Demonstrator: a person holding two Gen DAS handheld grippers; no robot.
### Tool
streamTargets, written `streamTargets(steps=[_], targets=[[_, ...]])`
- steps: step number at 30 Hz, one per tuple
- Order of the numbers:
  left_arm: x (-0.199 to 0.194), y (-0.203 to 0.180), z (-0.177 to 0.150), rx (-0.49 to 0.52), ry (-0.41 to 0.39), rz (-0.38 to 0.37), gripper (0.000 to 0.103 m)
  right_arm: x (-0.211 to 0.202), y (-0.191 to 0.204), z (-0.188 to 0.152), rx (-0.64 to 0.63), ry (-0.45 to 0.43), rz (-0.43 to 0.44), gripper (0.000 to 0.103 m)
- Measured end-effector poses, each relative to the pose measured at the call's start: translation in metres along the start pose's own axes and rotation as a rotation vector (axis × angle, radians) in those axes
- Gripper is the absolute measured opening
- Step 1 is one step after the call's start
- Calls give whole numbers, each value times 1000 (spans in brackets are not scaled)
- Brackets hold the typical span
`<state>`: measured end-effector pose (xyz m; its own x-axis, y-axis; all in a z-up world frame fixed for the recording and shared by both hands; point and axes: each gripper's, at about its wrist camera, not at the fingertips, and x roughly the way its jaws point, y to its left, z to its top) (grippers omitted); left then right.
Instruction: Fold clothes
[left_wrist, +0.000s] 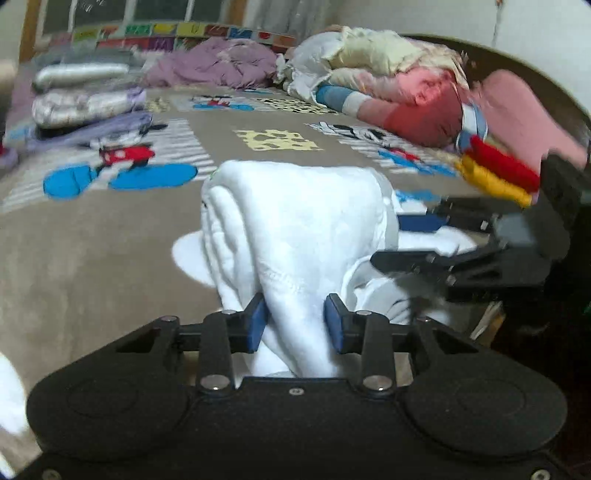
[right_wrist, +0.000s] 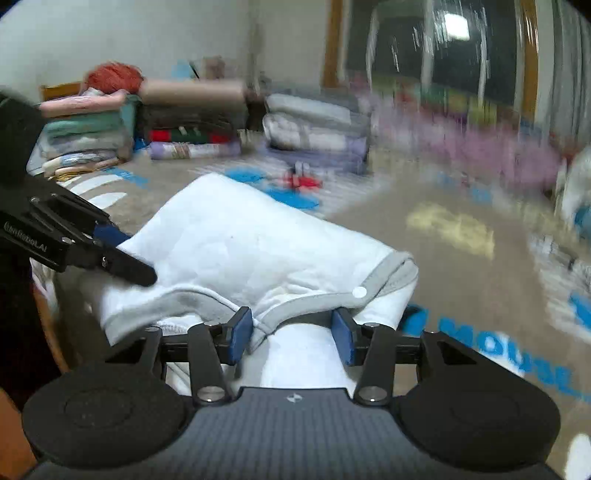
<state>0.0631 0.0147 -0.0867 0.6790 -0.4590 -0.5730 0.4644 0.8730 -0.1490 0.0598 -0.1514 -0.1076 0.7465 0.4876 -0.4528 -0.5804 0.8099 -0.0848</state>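
A white garment (left_wrist: 295, 229) with grey trim and a snap button lies folded in a bundle near the bed's front edge; it also shows in the right wrist view (right_wrist: 236, 251). My left gripper (left_wrist: 297, 323) has its blue pads on either side of a bunched fold of the garment, gripping it. My right gripper (right_wrist: 291, 332) has its pads around the grey-trimmed edge, with cloth between them. Each gripper shows in the other's view: the right one (left_wrist: 436, 240) at the garment's right side, the left one (right_wrist: 122, 254) at its left side.
The bed has a brown cartoon-print blanket (left_wrist: 110, 236). Folded stacks (left_wrist: 85, 99) lie at the far left, also seen in the right wrist view (right_wrist: 317, 125). A purple crumpled garment (left_wrist: 218, 66) and a heap of pink and cream clothes (left_wrist: 399, 88) lie at the back.
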Motion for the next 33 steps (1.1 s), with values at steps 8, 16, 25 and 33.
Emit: streamTargets(steps=[8, 16, 25, 33], targets=[[-36, 8, 9, 55, -154, 59, 36, -25, -5, 5, 21, -43, 17, 51], [-9, 10, 34, 105, -256, 17, 35, -42, -13, 25, 33, -203, -57, 50], [39, 6, 13, 38, -182, 116, 37, 21, -16, 11, 31, -74, -34, 51], [43, -9, -3, 84, -233, 202, 38, 28, -27, 2, 85, -102, 17, 52]])
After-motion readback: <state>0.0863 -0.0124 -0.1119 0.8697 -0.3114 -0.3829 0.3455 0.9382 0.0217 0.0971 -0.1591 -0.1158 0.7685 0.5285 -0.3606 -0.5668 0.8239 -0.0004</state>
